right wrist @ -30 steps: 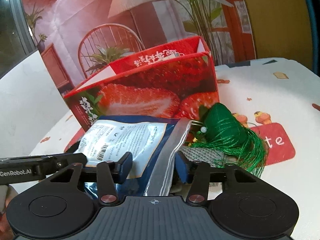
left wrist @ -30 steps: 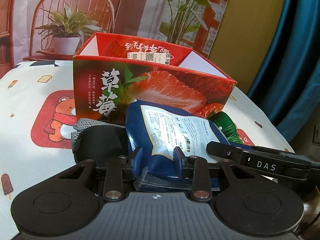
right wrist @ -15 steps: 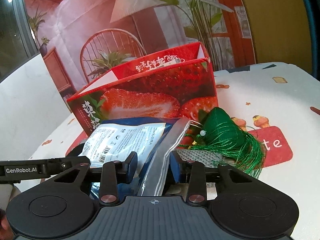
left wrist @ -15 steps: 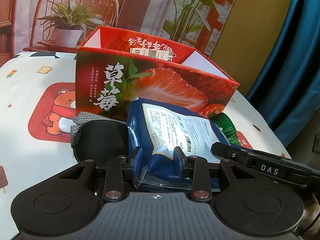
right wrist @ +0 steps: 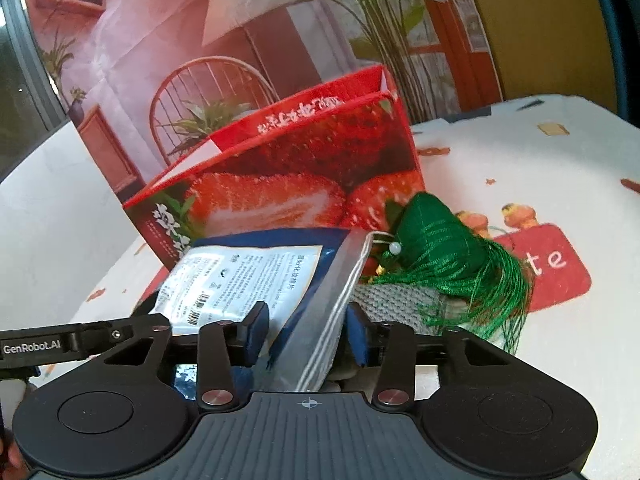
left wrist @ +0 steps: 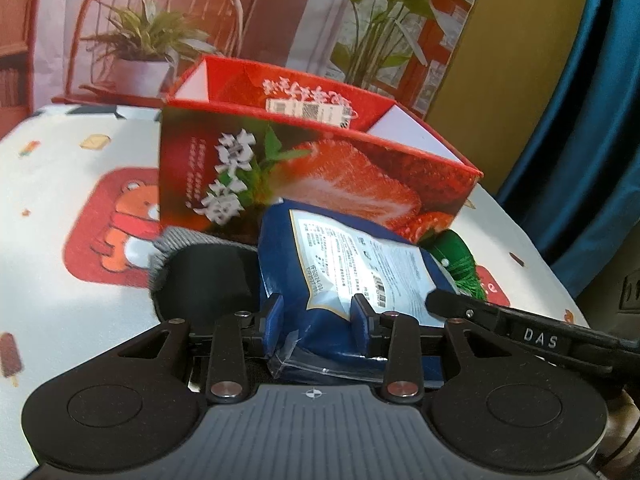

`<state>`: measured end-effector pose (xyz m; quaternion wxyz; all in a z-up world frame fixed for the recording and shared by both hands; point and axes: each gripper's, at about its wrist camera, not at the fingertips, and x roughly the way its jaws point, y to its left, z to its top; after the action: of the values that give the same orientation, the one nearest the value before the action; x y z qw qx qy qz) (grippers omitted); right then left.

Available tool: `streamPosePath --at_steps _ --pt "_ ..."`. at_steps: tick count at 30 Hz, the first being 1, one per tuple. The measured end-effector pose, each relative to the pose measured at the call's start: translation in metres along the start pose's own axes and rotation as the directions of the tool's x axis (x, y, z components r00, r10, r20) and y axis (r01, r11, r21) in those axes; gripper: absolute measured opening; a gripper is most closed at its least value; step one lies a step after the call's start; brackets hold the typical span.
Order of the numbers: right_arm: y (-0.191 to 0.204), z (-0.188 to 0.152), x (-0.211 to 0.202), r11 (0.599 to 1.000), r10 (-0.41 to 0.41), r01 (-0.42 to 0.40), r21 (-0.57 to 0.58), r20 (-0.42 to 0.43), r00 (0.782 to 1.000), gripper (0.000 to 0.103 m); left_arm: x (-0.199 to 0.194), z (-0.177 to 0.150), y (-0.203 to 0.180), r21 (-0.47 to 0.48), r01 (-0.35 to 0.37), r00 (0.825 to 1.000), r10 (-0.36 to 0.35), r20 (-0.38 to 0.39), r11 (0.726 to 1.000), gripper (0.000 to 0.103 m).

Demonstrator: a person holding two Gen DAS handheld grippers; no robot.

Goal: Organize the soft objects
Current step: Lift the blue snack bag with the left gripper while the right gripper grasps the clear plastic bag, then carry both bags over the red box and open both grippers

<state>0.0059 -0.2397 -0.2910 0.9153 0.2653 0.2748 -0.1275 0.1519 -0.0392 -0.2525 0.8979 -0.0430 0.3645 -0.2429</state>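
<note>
The blue pouch (left wrist: 352, 276), a soft packet with a white printed label on its upper face and a clear zip-seal strip along one edge, lies propped at a slant on the worktop (left wrist: 60, 168), right in front of the strawberry box (left wrist: 304, 172) and leaning over the other soft things. The left claw (left wrist: 318, 318) has the pouch's near corner between its blue pads; its jaws are opening at this moment, though the pads seem to touch the bulging packet on both sides. The right claw (right wrist: 305, 330) straddles the pouch's clear sealed edge, its jaws closing, with a small gap visible between the left pad and the film, so it does not pinch the pouch. In the left wrist view the right claw's black finger, marked DAS, reaches in from the right edge against the pouch. Beneath the pouch lies a grey knitted piece (left wrist: 172, 244) with a black round item (left wrist: 212, 276) on it. Just beside the pouch, a green tasselled sachet (right wrist: 452, 252) rests against the grey knit, its fringe spilling toward the right claw. The open red box stands upright on the cartoon-printed cloth. Behind it hangs a printed backdrop (right wrist: 168, 40) of a chair and plants, and a blue curtain (left wrist: 580, 120) hangs at the side.
</note>
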Motion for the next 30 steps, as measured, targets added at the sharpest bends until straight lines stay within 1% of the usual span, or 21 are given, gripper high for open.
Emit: streamPosePath --at_steps 1,5,10,13,16,18,20,21,23,25,26,30 --pt "0.002 0.0 0.0 1.0 0.003 -0.003 -0.012 -0.002 1.0 0.03 -0.003 0.002 0.001 0.0 -0.008 1.0 0.008 0.012 1.0 0.04" --pt "0.006 -0.001 0.002 0.999 0.001 -0.001 -0.039 -0.014 1.0 0.026 -0.011 0.005 0.003 -0.009 -0.034 0.998 0.034 0.053 0.999 0.04" --pt "0.006 -0.001 0.002 0.999 -0.006 0.005 -0.043 -0.013 1.0 0.025 -0.005 0.007 0.007 -0.032 -0.033 0.999 0.034 0.032 0.999 0.041" --pt "0.006 -0.001 0.002 0.999 -0.008 0.007 -0.042 -0.018 1.0 0.024 0.002 0.004 0.01 -0.062 0.032 0.999 -0.033 -0.008 0.998 0.041" --pt "0.004 -0.001 0.002 1.0 -0.003 0.003 -0.026 -0.024 1.0 0.024 0.003 0.003 0.01 -0.065 0.058 0.998 -0.06 -0.021 0.996 0.041" --pt "0.002 0.0 0.002 1.0 0.005 -0.006 -0.008 -0.027 1.0 0.024 0.005 0.002 0.011 -0.078 0.099 0.994 -0.103 -0.042 0.992 0.041" --pt "0.002 0.001 0.002 1.0 0.015 -0.015 0.003 -0.032 0.999 0.024 0.007 0.0 0.011 -0.096 0.149 0.986 -0.156 -0.065 0.984 0.041" --pt "0.002 0.001 0.002 1.0 0.017 -0.017 0.005 -0.038 0.999 0.025 0.007 -0.002 0.01 -0.092 0.158 0.984 -0.165 -0.07 0.983 0.04" --pt "0.004 0.002 0.002 1.0 0.011 -0.012 -0.005 -0.042 0.999 0.025 0.005 -0.003 0.006 -0.066 0.144 0.986 -0.149 -0.07 0.987 0.035" --pt "0.008 0.004 -0.001 1.0 -0.001 0.0 -0.025 -0.034 0.999 0.019 0.003 -0.002 0.006 -0.065 0.141 0.987 -0.145 -0.065 0.988 0.031" --pt "0.011 0.006 -0.003 0.999 -0.003 0.002 -0.04 -0.026 1.0 0.019 0.002 -0.002 0.006 -0.068 0.142 0.987 -0.146 -0.062 0.988 0.029" --pt "0.022 0.017 -0.017 0.995 0.005 -0.003 -0.097 0.018 1.0 0.016 -0.008 -0.001 0.004 -0.069 0.151 0.988 -0.153 -0.033 0.986 0.027"
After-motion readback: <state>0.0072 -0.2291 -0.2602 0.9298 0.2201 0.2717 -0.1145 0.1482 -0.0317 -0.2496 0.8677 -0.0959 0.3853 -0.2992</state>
